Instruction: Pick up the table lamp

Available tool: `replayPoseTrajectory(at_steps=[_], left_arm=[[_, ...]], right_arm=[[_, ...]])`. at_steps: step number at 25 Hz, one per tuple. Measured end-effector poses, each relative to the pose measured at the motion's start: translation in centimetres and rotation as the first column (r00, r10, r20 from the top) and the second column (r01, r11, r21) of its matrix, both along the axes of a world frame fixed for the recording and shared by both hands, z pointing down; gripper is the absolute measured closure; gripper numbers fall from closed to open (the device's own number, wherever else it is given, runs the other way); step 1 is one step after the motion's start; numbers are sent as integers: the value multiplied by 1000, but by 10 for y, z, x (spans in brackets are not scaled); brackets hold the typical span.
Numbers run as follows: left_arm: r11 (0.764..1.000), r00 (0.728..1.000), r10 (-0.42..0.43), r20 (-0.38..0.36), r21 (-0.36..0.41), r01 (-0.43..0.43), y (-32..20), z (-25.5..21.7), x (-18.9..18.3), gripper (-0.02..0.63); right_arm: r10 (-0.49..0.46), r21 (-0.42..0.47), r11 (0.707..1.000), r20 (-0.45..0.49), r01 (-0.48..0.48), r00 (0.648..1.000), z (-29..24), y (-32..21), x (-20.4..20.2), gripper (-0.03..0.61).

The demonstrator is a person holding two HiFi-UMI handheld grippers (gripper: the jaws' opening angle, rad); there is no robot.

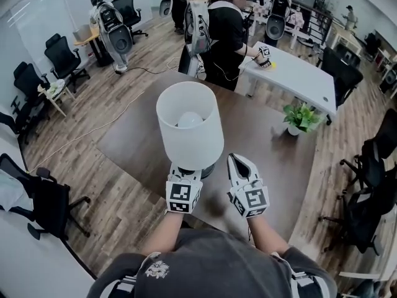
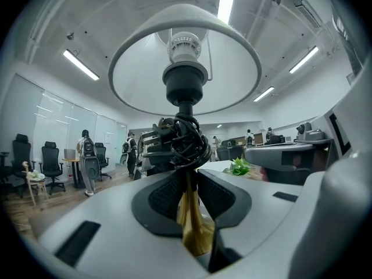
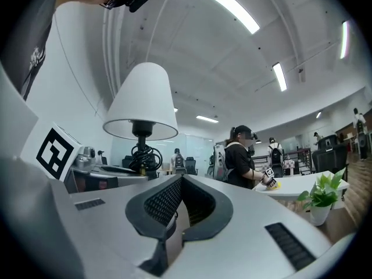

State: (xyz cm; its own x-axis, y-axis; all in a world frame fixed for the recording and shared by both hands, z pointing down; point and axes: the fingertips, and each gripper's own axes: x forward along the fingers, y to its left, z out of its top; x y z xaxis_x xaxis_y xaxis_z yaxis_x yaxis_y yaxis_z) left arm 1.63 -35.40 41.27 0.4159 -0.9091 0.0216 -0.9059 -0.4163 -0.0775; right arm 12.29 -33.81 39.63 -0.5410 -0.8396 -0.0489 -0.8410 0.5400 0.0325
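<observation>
The table lamp has a white drum shade (image 1: pixel 189 126) with a bulb inside, a brass stem (image 2: pixel 195 225) and a black cord (image 2: pixel 186 141) coiled round the stem. It hangs upright above the brown table (image 1: pixel 267 141). My left gripper (image 1: pixel 186 171) is shut on the brass stem below the shade; in the left gripper view its pads (image 2: pixel 165 199) press both sides of the stem. My right gripper (image 1: pixel 236 162) sits just right of the lamp, apart from it, jaws together with nothing in them. In the right gripper view the lamp (image 3: pixel 142 103) stands to the left of the jaws (image 3: pixel 181 182).
A small potted plant (image 1: pixel 299 118) stands at the brown table's far right edge. Behind it a person (image 1: pixel 223 30) works at a white table (image 1: pixel 304 73). Black office chairs (image 1: pixel 62 58) line the left wall, and more (image 1: pixel 366 185) sit at the right.
</observation>
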Motion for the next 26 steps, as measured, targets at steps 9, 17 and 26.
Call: replayPoseTrajectory(at_steps=[9,17,26], left_arm=[[1000,1000,19,9,-10,-18,6,10,0,523],[1000,1000,14,0,3,-14,6,11,-1,523],[1000,1000,22,2,-6,-22,4,13,8,523]], right_arm=[[29,23,999,-31,-28,999,-2,4,0,554],[30,24,999,-52,-29,998,1,6,0,554],[31,24,999,-72,-29,997,3,4,5,554]])
